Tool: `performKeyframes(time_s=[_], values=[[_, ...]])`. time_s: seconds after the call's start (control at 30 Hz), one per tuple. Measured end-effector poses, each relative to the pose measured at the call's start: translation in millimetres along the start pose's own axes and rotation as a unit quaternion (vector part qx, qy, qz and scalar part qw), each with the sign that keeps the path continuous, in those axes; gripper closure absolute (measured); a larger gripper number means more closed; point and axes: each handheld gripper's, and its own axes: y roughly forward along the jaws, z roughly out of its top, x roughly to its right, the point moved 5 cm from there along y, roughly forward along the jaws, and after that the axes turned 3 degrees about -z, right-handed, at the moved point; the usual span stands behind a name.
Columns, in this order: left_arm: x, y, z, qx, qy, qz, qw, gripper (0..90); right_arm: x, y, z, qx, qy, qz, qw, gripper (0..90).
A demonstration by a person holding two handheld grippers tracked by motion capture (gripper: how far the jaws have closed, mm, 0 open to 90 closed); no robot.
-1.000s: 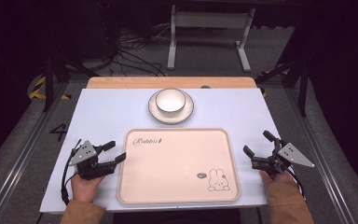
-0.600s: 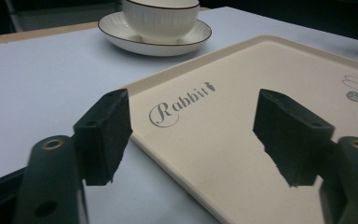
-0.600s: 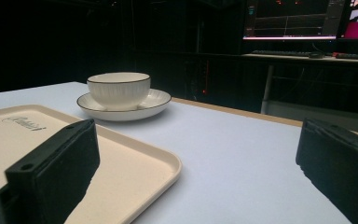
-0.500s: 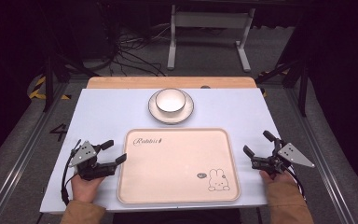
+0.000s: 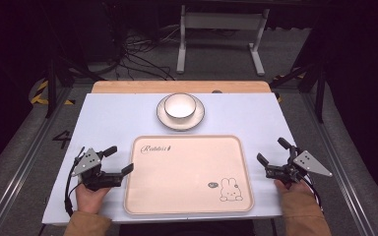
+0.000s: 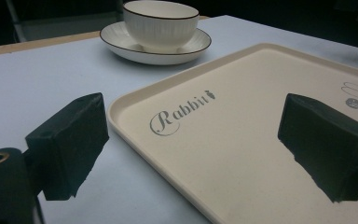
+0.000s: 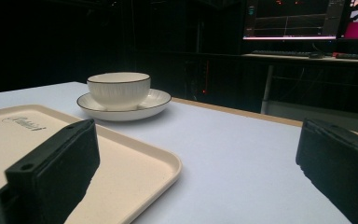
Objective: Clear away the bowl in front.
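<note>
A cream tray with "Rabbit" lettering and a small rabbit drawing lies flat at the table's near middle; its rim and corner show close up. Behind it a white bowl sits on a white plate, also seen as bowl and bowl. My left gripper rests open at the tray's left edge, one jaw over the tray, one outside. My right gripper is open just right of the tray, nothing between its jaws.
The pale blue table top ends at a wooden strip at the back. Metal stand legs and cables lie on the dark floor beyond. A desk with lit monitors stands far behind.
</note>
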Motion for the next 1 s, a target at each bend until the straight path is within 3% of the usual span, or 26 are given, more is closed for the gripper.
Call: performKeyframes(time_s=[0.43,0.63,0.9,1.0], values=[[-0.2,-0.5,0.3,0.000,-0.002,-0.002,1.0000,9.3,0.2,-0.1,-0.1,-0.001,-0.001,0.000,1.0000,0.0],[0.3,-1.7,2.1,0.008,-0.010,-0.012,0.9998,9.6,0.3,0.1,0.0,-0.001,-0.001,0.000,1.0000,0.0],[-0.4,-5.2,11.3,0.014,-0.016,-0.011,0.9997,10.0,0.3,0.0,0.0,-0.001,0.000,0.000,1.0000,0.0],[-0.4,-7.0,18.5,0.017,-0.010,-0.012,0.9997,10.0,0.3,0.0,0.0,-0.001,0.000,0.000,1.0000,0.0]])
